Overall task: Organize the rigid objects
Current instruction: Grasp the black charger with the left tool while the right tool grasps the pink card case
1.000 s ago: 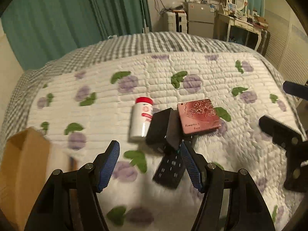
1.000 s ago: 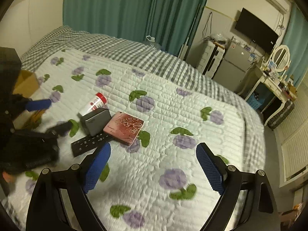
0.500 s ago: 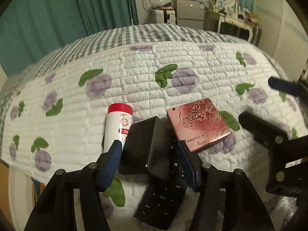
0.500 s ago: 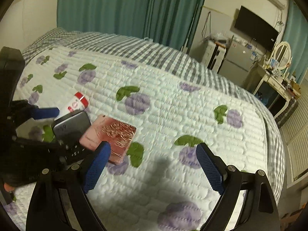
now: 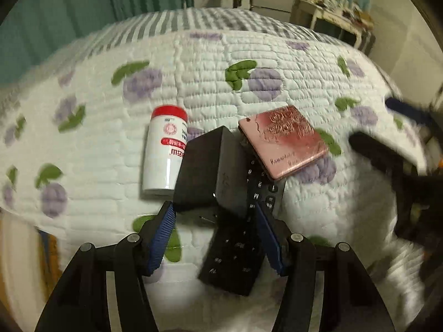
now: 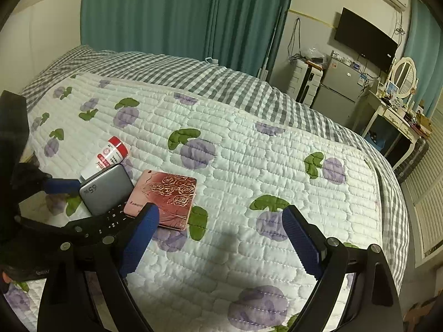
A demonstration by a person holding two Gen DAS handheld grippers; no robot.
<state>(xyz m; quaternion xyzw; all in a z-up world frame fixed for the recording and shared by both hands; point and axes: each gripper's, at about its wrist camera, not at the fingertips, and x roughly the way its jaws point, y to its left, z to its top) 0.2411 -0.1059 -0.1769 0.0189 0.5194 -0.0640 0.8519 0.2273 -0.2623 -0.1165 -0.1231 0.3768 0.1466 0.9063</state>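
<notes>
As the left gripper [image 5: 214, 233] closed in over the last second, its wide-open jaws came to flank the black box [image 5: 206, 170] lying atop the remote [image 5: 235, 254] on the quilt [image 6: 249, 149], gripping nothing yet; a grasp looked imminent. The right gripper [image 6: 218, 238] hung open, empty.

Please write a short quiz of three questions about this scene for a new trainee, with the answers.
1. True or false: the left gripper is open around the black rectangular box.
2. Which item has a red cap?
3. What lies under the pink rose-embossed case: A) long black remote control, B) cardboard sheet?

Key:
1. True.
2. The white cylindrical plastic bottle.
3. A.
</notes>
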